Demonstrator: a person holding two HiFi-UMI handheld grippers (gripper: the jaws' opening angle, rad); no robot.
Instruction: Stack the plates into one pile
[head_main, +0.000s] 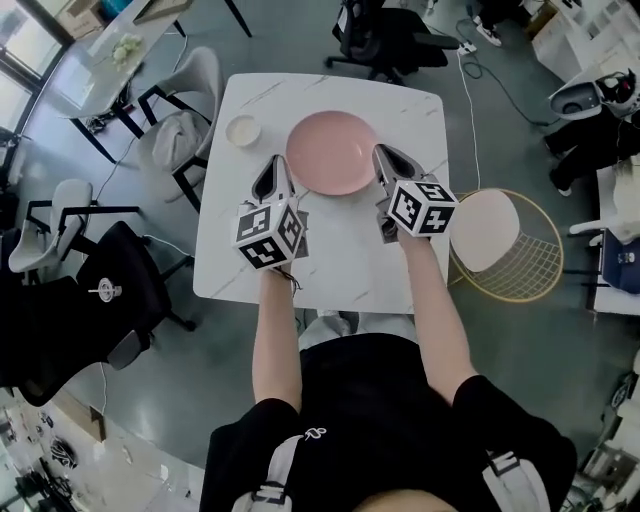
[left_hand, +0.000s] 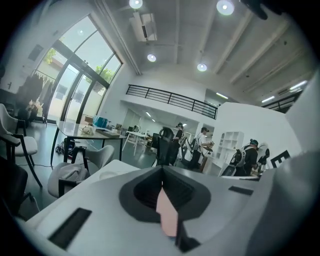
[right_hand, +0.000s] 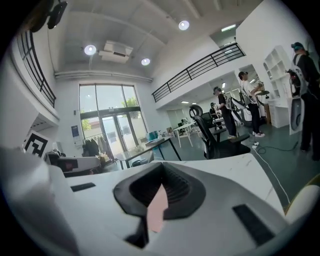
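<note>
Left gripper (head_main: 277, 165) and right gripper (head_main: 385, 155) are each closed tight on the round pink ceramic plate (head_main: 330, 152), one on its left rim and one on its right rim. In each gripper view the dark pads meet, with only a thin pink sliver of rim pinched between them, so the plate is held from both sides at once.

The plate lies flat and face up near the middle of the white marble-patterned table top (head_main: 330, 255), towards the far edge. Being round, it has no long axis and points nowhere in particular. What matters is the line between the two grips, which runs across the plate from left to right, roughly through its centre.

The other piece to stack is the small round cream-white dish (head_main: 243, 130). It sits apart from the pink plate, to its left and a little further away, near the far left corner of the table. The left gripper is the nearer one to it. From the head view I cannot be sure whether it is a saucer or a shallow bowl.

With both grips on the large plate, the step in hand looks like lifting it level. Any move towards the dish would go leftward and slightly away from the person.
</note>
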